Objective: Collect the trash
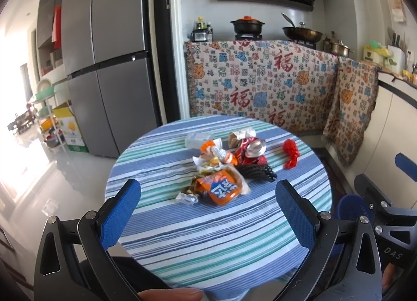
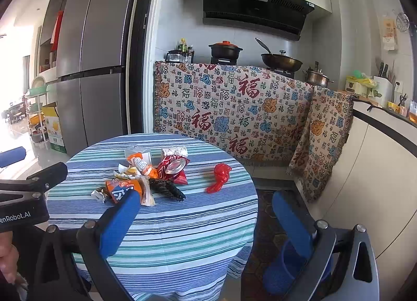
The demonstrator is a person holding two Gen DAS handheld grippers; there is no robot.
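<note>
A heap of trash lies mid-table on the round striped table (image 1: 208,236): an orange snack wrapper (image 1: 221,187), a crushed red can (image 1: 251,151), a black plastic piece (image 1: 256,172), a clear plastic box (image 1: 198,139) and a red plastic bag (image 1: 290,154) apart to the right. My left gripper (image 1: 208,196) is open and empty, hovering just short of the orange wrapper. My right gripper (image 2: 206,212) is open and empty, held back over the table's right edge; in its view the orange wrapper (image 2: 125,189), can (image 2: 174,167) and red bag (image 2: 220,177) lie ahead to the left.
A blue bin (image 2: 289,267) stands on the floor right of the table (image 2: 169,236), also in the left wrist view (image 1: 351,209). A grey fridge (image 1: 104,53) stands behind left. A patterned cloth (image 1: 260,85) covers the counter with pots behind.
</note>
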